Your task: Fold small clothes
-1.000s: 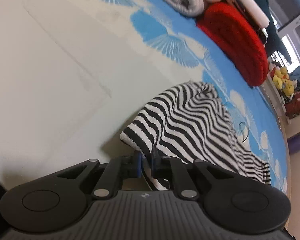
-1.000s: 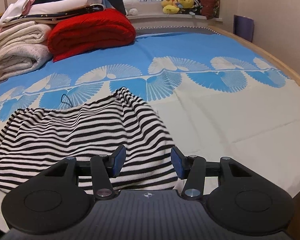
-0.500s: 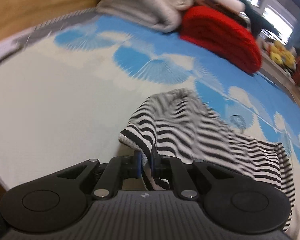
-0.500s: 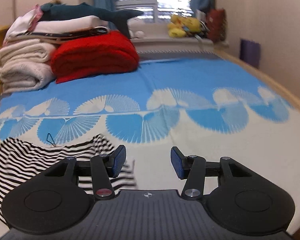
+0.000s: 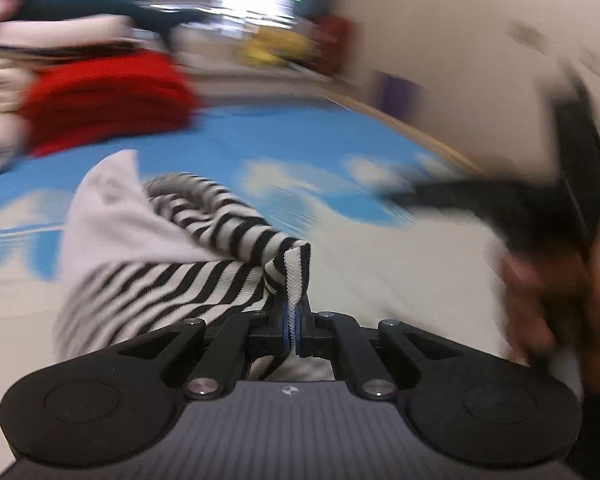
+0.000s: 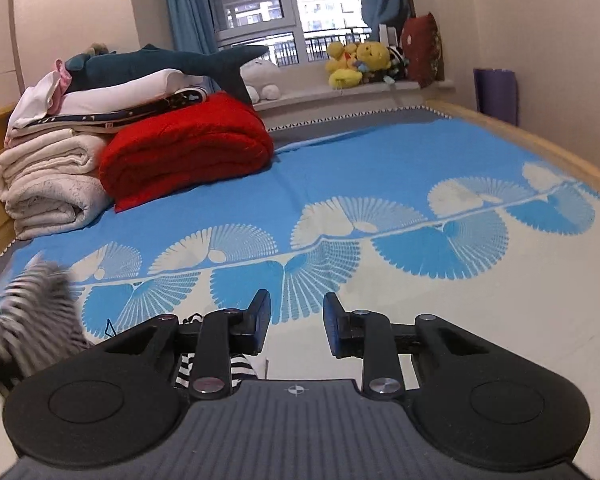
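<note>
My left gripper (image 5: 293, 322) is shut on the edge of a black-and-white striped garment (image 5: 188, 280) and holds it lifted and bunched above the bed; its pale inner side (image 5: 104, 216) shows. The left wrist view is blurred by motion. The other gripper (image 5: 556, 200) and a hand show as a dark blur at its right. My right gripper (image 6: 296, 320) is open and empty above the bed. Part of the striped garment (image 6: 36, 320) shows blurred at the left of the right wrist view, and a bit lies under the left finger (image 6: 260, 318).
The bed has a blue and cream fan-patterned cover (image 6: 380, 184). A folded red blanket (image 6: 184, 152) and a stack of cream blankets (image 6: 48, 184) stand at the far left. Plush toys (image 6: 356, 64) sit on the windowsill. The wooden bed edge (image 6: 540, 144) runs along the right.
My left gripper has swung around and lifted the striped garment, folding it over. My right gripper has pulled back off the garment and stays open.
</note>
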### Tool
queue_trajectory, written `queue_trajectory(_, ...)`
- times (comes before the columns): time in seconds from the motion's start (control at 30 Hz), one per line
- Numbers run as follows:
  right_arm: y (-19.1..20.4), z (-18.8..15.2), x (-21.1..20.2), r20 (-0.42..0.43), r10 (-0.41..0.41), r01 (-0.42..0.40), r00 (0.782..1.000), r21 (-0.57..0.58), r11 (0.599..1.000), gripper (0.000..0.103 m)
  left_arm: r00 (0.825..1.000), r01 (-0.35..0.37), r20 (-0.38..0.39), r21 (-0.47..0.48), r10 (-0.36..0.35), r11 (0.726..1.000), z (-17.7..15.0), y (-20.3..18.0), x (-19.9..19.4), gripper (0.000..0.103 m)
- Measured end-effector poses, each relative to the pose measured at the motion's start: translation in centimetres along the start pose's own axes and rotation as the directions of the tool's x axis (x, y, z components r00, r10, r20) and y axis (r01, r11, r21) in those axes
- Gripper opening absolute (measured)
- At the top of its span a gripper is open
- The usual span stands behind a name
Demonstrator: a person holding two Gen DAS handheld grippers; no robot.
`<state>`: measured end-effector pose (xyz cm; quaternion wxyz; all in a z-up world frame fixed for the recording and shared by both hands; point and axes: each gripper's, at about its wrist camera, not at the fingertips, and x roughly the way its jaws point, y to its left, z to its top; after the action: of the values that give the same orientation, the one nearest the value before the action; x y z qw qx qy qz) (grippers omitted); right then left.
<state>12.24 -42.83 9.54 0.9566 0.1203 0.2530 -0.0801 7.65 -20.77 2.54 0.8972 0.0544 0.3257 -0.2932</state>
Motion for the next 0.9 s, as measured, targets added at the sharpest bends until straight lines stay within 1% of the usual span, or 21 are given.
queue_trajectory(0.03, -0.4, 0.1, 0.2, -0.008, 0.001, -0.001, 1.0, 0.017, 1.0, 0.03, 0.997, 0.058, -0.047, 0.027, -0.056, 0.998, -0.8, -1.2, 1.3, 0.005)
queue_trajectory(0.07, -0.9, 0.2, 0.4, -0.016, 0.004, -0.003, 1.0, 0.035, 0.999, 0.03, 0.986, 0.125, -0.116, 0.033, -0.12, 0.992, -1.4, -1.9, 2.7, 0.008)
queue_trajectory(0.1, -1.1, 0.1, 0.5, -0.022, 0.007, -0.006, 1.0, 0.046, 0.999, 0.031, 0.968, 0.174, -0.188, 0.02, -0.167, 0.985, -2.0, -2.2, 4.0, 0.009)
queue_trajectory(0.13, -1.4, 0.2, 0.8, -0.031, 0.014, -0.012, 0.999, 0.052, 0.999, 0.031, 0.964, 0.173, -0.207, 0.008, -0.167, 0.985, -2.2, -2.0, 4.4, 0.011)
queue_trajectory(0.17, -1.5, 0.2, 1.1, -0.04, 0.021, -0.019, 0.999, 0.048, 0.999, 0.031, 0.967, 0.162, -0.199, -0.001, -0.159, 0.987, -2.3, -1.5, 4.2, 0.012)
queue_trajectory(0.23, -1.2, 0.1, 1.9, -0.066, 0.041, -0.039, 0.997, 0.025, 0.999, 0.031, 0.974, 0.162, -0.156, -0.023, -0.163, 0.987, -2.1, 0.4, 2.8, 0.03)
queue_trajectory(0.27, -0.9, 0.0, 2.3, -0.082, 0.054, -0.053, 0.995, 0.015, 0.998, 0.031, 0.979, 0.15, -0.135, -0.036, -0.154, 0.988, -2.1, 1.9, 1.9, 0.037)
queue_trajectory(0.33, -0.3, -0.3, 3.5, -0.134, 0.101, -0.101, 0.986, 0.009, 0.995, 0.033, 0.987, 0.107, -0.118, -0.044, -0.111, 0.993, -1.9, 4.3, 0.5, 0.039)
queue_trajectory(0.4, 0.5, -0.7, 5.0, -0.202, 0.15, -0.151, 0.968, 0.015, 0.988, 0.035, 0.992, 0.037, -0.121, -0.057, -0.044, 0.998, -1.8, 6.8, -0.5, 0.039)
queue_trajectory(0.47, 1.3, -1.2, 6.6, -0.256, 0.18, -0.178, 0.95, 0.033, 0.984, 0.035, 0.992, -0.015, -0.126, -0.098, 0.002, 0.995, -2.0, 9.7, -1.0, 0.039)
queue_trajectory(0.5, 1.7, -1.3, 7.1, -0.276, 0.193, -0.188, 0.942, 0.046, 0.981, 0.038, 0.991, -0.034, -0.132, -0.13, 0.017, 0.991, -2.2, 11.1, -1.1, 0.039)
queue_trajectory(0.53, 2.1, -1.6, 7.9, -0.3, 0.21, -0.201, 0.931, 0.061, 0.978, 0.043, 0.99, -0.053, -0.139, -0.159, 0.031, 0.986, -2.4, 12.1, -1.1, 0.045)
queue_trajectory(0.57, 2.5, -1.8, 8.6, -0.325, 0.228, -0.215, 0.918, 0.077, 0.974, 0.045, 0.989, -0.072, -0.144, -0.189, 0.045, 0.979, -2.8, 12.9, -1.2, 0.05)
queue_trajectory(0.6, 2.9, -2.0, 9.2, -0.343, 0.239, -0.222, 0.908, 0.087, 0.971, 0.047, 0.987, -0.095, -0.148, -0.229, 0.062, 0.969, -3.2, 13.7, -1.3, 0.062)
queue_trajectory(0.63, 3.3, -2.2, 9.9, -0.363, 0.244, -0.225, 0.899, 0.095, 0.97, 0.048, 0.986, -0.111, -0.151, -0.266, 0.072, 0.957, -3.7, 14.3, -1.4, 0.068)
queue_trajectory(0.7, 4.0, -2.9, 11.2, -0.402, 0.244, -0.22, 0.882, 0.106, 0.97, 0.048, 0.985, -0.117, -0.16, -0.361, 0.062, 0.925, -4.7, 15.8, -1.4, 0.071)
queue_trajectory(0.77, 4.4, -3.6, 12.2, -0.437, 0.236, -0.203, 0.868, 0.121, 0.972, 0.048, 0.985, -0.113, -0.17, -0.442, 0.041, 0.89, -5.5, 16.4, -1.0, 0.076)
queue_trajectory(0.8, 4.4, -3.9, 12.6, -0.45, 0.239, -0.202, 0.86, 0.129, 0.971, 0.047, 0.985, -0.108, -0.17, -0.474, 0.029, 0.874, -5.7, 16.7, -1.1, 0.079)
queue_trajectory(0.83, 4.5, -4.1, 12.6, -0.455, 0.251, -0.209, 0.854, 0.141, 0.968, 0.029, 0.985, -0.102, -0.17, -0.492, 0.02, 0.865, -5.9, 16.8, -1.2, 0.084)
queue_trajectory(0.87, 4.6, -4.1, 12.4, -0.444, 0.266, -0.221, 0.855, 0.151, 0.964, 0.015, 0.985, -0.1, -0.172, -0.502, 0.014, 0.859, -6.2, 16.7, -1.5, 0.086)
queue_trajectory(0.9, 4.6, -3.9, 12.1, -0.428, 0.278, -0.23, 0.86, 0.162, 0.96, 0.004, 0.985, -0.094, -0.175, -0.505, 0.005, 0.858, -6.3, 16.9, -1.1, 0.086)
